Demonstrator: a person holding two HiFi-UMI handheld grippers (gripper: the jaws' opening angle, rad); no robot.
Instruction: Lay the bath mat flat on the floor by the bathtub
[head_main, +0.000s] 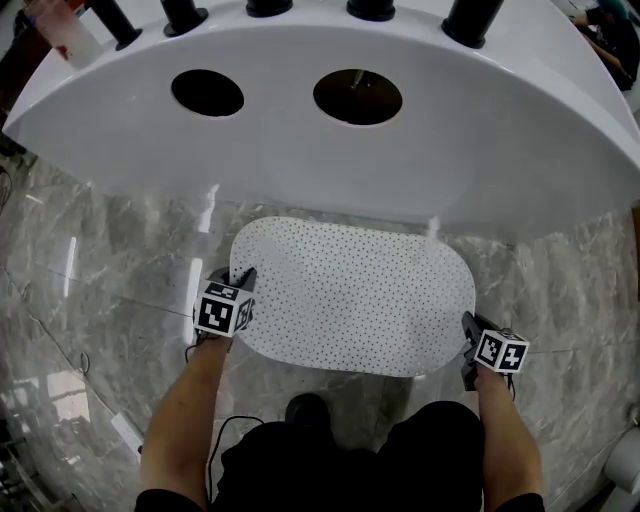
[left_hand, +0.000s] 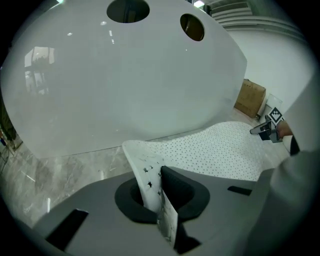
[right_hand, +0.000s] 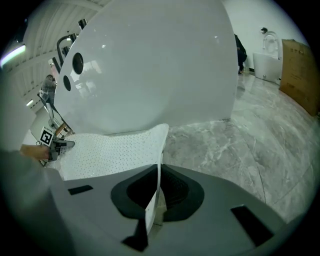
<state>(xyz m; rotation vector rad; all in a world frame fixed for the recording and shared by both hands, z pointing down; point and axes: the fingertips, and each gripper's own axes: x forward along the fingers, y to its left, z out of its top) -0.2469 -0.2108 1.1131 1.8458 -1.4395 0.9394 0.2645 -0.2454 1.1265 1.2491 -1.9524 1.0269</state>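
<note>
There was the white dotted bath mat (head_main: 355, 295), spread low over the marble floor (head_main: 90, 300), with the bathtub (head_main: 400, 160) just beyond it at twelve o'clock. The left claw (left_hand: 156, 195) was pinched tight on the mat's nine o'clock end, the edge curling up between its pads. The right claw (right_hand: 154, 200) was clamped on the four o'clock corner, the thin sheet squeezed between its jaws.
</note>
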